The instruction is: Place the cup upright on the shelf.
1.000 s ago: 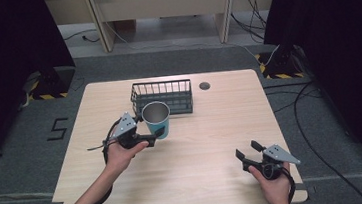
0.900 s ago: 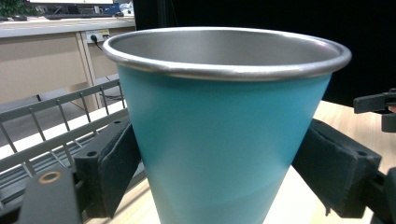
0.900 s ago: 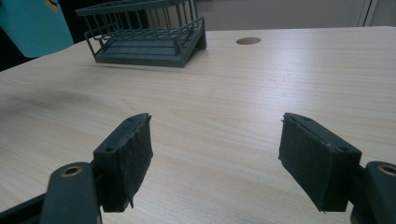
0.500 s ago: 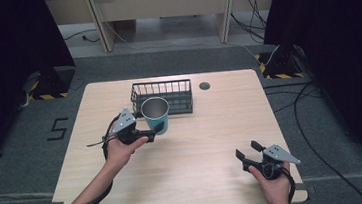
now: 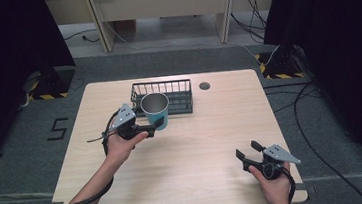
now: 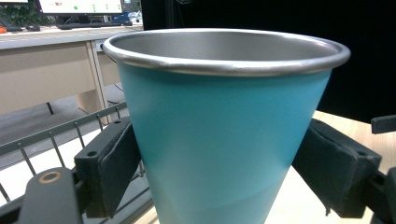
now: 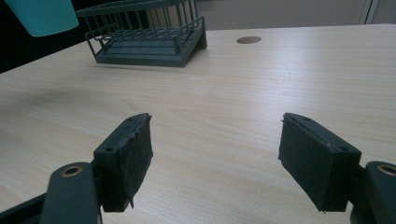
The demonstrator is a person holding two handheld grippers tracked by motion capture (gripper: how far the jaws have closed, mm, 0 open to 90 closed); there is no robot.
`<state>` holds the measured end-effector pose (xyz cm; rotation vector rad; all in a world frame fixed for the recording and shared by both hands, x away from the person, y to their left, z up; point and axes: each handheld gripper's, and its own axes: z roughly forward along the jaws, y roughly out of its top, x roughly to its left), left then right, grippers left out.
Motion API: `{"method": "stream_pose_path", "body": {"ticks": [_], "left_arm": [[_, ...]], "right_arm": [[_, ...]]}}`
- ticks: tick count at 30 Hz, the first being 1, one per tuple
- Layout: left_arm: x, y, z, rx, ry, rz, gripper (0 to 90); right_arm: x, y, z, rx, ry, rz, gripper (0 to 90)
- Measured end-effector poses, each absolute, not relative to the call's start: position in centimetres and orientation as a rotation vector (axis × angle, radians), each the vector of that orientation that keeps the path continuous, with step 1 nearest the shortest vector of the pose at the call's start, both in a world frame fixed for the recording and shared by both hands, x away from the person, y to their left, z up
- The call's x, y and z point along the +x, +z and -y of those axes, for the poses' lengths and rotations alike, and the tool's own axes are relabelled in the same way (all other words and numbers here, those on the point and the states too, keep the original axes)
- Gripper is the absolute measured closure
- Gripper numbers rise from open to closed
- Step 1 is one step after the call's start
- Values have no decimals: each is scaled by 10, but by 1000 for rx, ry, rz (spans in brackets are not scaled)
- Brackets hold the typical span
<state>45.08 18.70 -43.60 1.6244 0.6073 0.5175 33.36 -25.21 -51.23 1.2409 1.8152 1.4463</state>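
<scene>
**Jaws clamped on the cup, now lifted toward the basket**

Jaws of my left gripper (image 5: 157,126) press against both sides of the teal cup (image 5: 155,110), low on its wall, and in the left gripper view the black pads (image 6: 116,163) sit flat against the tapered body (image 6: 219,140). A second ago the cup stood a little nearer to me, in front of the wire basket (image 5: 180,86); now it sits higher and closer to the basket's near left corner, overlapping its front rail in the high view. In the right gripper view the cup's base (image 7: 44,16) hangs clear above the surface (image 7: 233,93), so I judge it is off the wood and travelling toward the basket, with the drop still to come.

As far as its inside shows past the steel rim (image 6: 224,44), the cup holds nothing. I see only bare wire in the basket (image 7: 144,35); part of its floor is hidden behind the cup.

My right gripper (image 5: 250,154) rests near the front right edge of the surface (image 5: 213,144), its jaws wide apart around nothing, well away from the cup.
</scene>
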Motion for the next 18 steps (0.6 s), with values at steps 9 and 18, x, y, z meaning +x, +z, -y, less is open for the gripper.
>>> {"method": "stream_pose_path", "body": {"ticks": [9,18], "left_arm": [[457,-434,-187,1616,527,-621,168],[465,-432,-187,1615,538,-631,168]], "right_arm": [[334,-512,252,1241,1446,-1816,265],[334,-512,252,1241,1449,-1818,265]]}}
